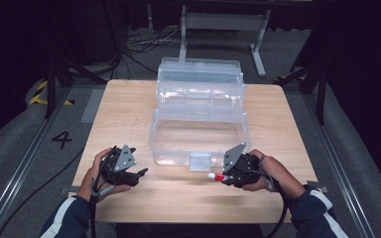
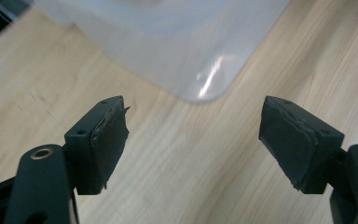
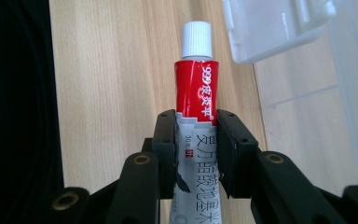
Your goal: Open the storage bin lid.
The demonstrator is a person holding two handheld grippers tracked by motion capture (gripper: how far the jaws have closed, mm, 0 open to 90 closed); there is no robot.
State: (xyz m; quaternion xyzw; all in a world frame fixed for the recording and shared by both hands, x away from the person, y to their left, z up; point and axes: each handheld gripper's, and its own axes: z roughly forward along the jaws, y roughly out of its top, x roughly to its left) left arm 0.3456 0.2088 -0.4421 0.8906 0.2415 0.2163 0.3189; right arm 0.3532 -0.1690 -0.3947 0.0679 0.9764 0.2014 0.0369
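Observation:
A clear plastic organiser box (image 1: pixel 198 141) with its lid thrown back stands at the middle of the wooden table. My right gripper (image 1: pixel 224 177) is just in front of the box's front latch (image 1: pixel 199 162), shut on a red-and-white tube (image 3: pixel 196 93) with a white cap that sticks out past the jaws. The tube's red end and cap (image 1: pixel 215 176) point left along the table. My left gripper (image 1: pixel 142 173) hovers low over the wood near the box's front left corner (image 2: pixel 205 88), its jaws wide apart with nothing between them.
The box's open lid (image 1: pixel 199 74) reaches to the table's far edge. Bare wood (image 1: pixel 178 198) lies between the two hands and along the front edge. Beyond the table are grey floor, cables and a metal stand (image 1: pixel 223 22).

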